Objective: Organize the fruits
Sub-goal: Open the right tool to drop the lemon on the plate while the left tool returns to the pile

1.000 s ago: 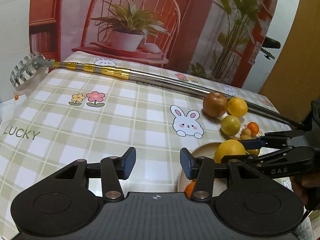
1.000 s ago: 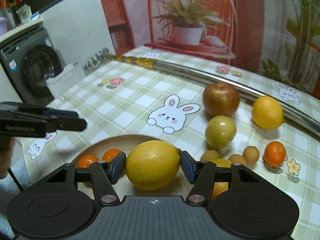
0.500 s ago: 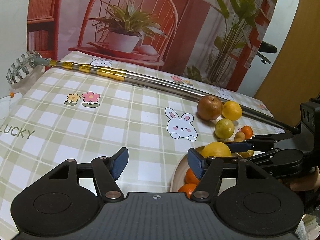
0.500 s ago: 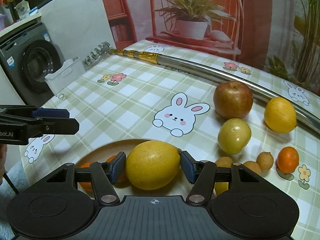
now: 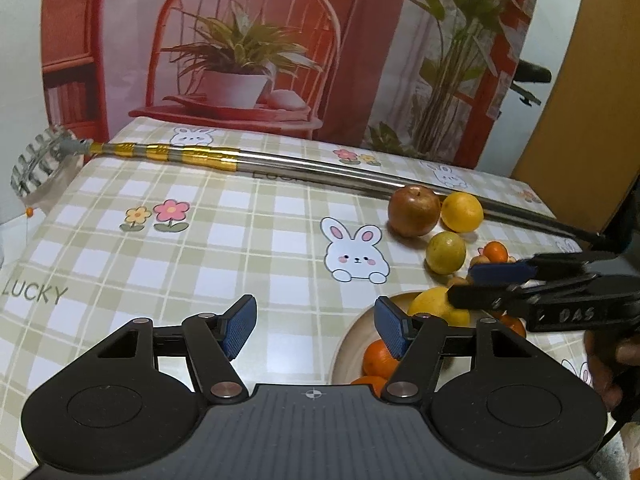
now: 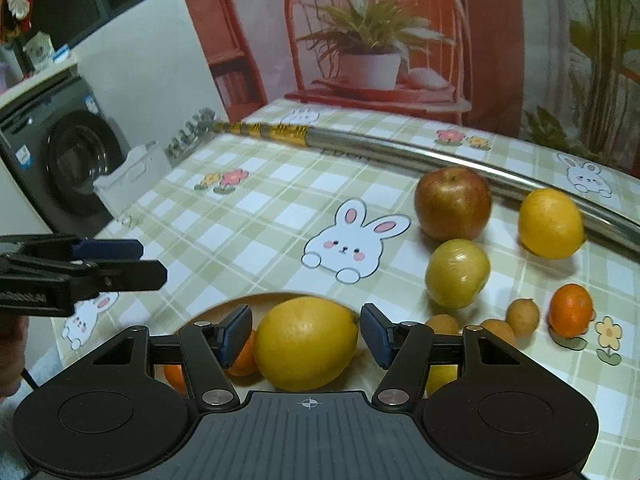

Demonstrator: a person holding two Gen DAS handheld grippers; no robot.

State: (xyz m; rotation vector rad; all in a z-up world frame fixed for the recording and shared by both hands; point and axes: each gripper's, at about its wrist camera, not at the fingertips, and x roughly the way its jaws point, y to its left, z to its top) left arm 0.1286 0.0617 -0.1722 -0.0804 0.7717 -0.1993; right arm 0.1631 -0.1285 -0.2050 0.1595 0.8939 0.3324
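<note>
Glossy checked tablecloth (image 6: 256, 216) in pale green and white, printed with rabbits and flowers, flat under everything. Near its front edge, a large lemon (image 6: 306, 342), oval, dimpled and waxy yellow, clamped at its sides between the ribbed blue pads of the right gripper (image 6: 306, 320). Directly under and behind it, a round, smooth, beige plate (image 6: 224, 308) holding small, bright, pebbly-skinned oranges (image 5: 378, 356). Just left of the plate, the left gripper (image 5: 316, 320), matte black with the same blue pads, released, jaws just opened wider, only bare cloth between them.

Beyond the plate to the right, loose on the cloth: a round greenish-yellow fruit (image 6: 456, 272) with a shiny skin; behind it a dull red-brown apple (image 6: 452, 202) with a dimple at the stem; beside that a round yellow citrus (image 6: 550, 224); nearer, a small orange tangerine (image 6: 570, 310) and a few little tan, egg-shaped fruits (image 6: 522, 316). Behind the apple, a long polished steel pole (image 5: 320, 170) with gold bands, lying across the cloth. Farther back, a printed backdrop (image 5: 240, 40) of a red chair and potted plant; far left, a dark washing machine (image 6: 76, 160).
</note>
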